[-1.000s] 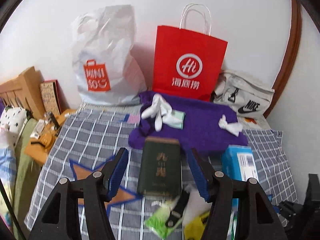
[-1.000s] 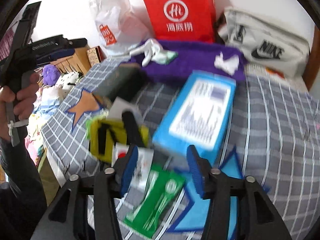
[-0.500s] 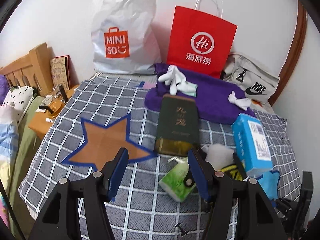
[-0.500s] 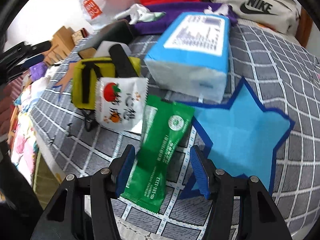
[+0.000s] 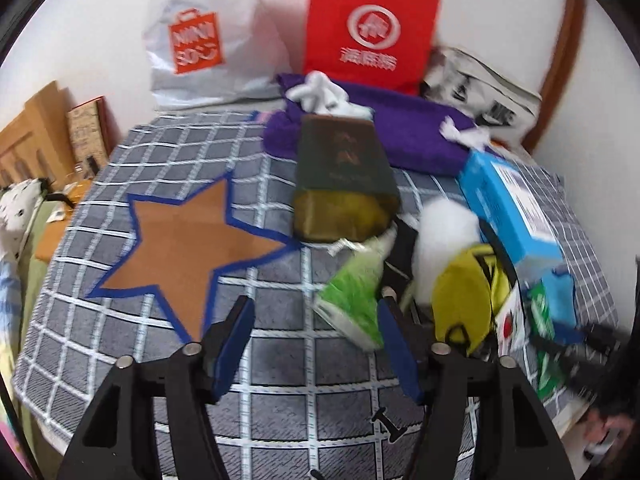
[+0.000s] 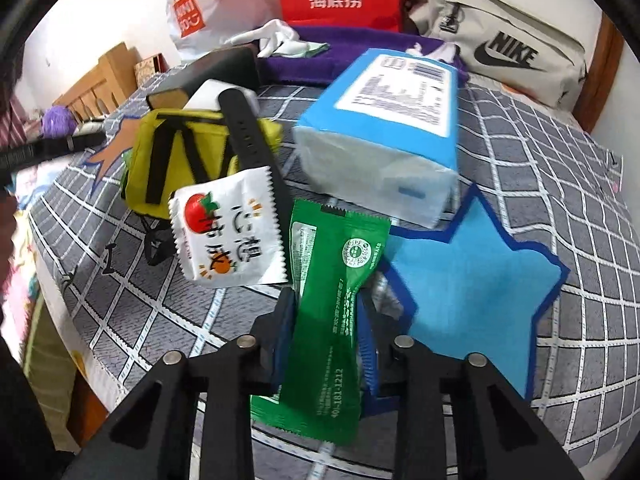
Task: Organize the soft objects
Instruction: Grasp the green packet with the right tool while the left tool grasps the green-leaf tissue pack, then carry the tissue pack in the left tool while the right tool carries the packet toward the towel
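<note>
My right gripper (image 6: 326, 322) has just squeezed onto the green packet (image 6: 332, 308). My left gripper (image 5: 316, 344) has just spread wider, holding nothing, beside the light green pack (image 5: 354, 292).

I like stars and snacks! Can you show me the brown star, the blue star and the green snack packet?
Brown felt star with blue edging (image 5: 188, 248): left wrist view, middle of its face.
Blue felt star (image 6: 472, 280): right wrist view, its bare centre.
Long green plastic snack packet (image 6: 332, 320): right wrist view, mid-length, between the right fingers.
</note>
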`<action>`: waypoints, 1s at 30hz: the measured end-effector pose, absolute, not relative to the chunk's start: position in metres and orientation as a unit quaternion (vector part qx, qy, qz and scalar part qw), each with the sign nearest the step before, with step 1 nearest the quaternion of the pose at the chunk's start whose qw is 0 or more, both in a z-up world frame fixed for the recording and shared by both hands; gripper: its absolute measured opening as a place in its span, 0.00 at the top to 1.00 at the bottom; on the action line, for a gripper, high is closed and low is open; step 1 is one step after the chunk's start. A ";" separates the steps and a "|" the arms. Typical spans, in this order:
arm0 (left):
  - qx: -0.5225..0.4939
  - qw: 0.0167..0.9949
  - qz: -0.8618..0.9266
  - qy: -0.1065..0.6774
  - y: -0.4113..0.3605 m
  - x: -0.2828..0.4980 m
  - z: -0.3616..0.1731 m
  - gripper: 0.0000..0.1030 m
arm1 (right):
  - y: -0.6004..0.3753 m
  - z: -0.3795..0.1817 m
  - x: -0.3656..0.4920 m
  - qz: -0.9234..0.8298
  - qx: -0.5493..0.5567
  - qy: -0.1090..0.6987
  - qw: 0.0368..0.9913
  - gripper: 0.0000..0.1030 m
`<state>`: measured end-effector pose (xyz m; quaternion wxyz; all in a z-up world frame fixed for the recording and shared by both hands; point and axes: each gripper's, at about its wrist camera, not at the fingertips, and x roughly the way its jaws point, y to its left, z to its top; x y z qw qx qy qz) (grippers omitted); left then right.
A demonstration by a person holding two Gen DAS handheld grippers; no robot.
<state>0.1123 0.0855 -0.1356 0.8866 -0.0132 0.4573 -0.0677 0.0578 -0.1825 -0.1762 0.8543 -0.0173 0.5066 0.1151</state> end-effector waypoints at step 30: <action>0.068 0.887 -0.115 0.442 0.057 0.118 -0.163 0.42 | -0.204 -0.182 0.055 0.118 -0.026 0.488 0.865 0.73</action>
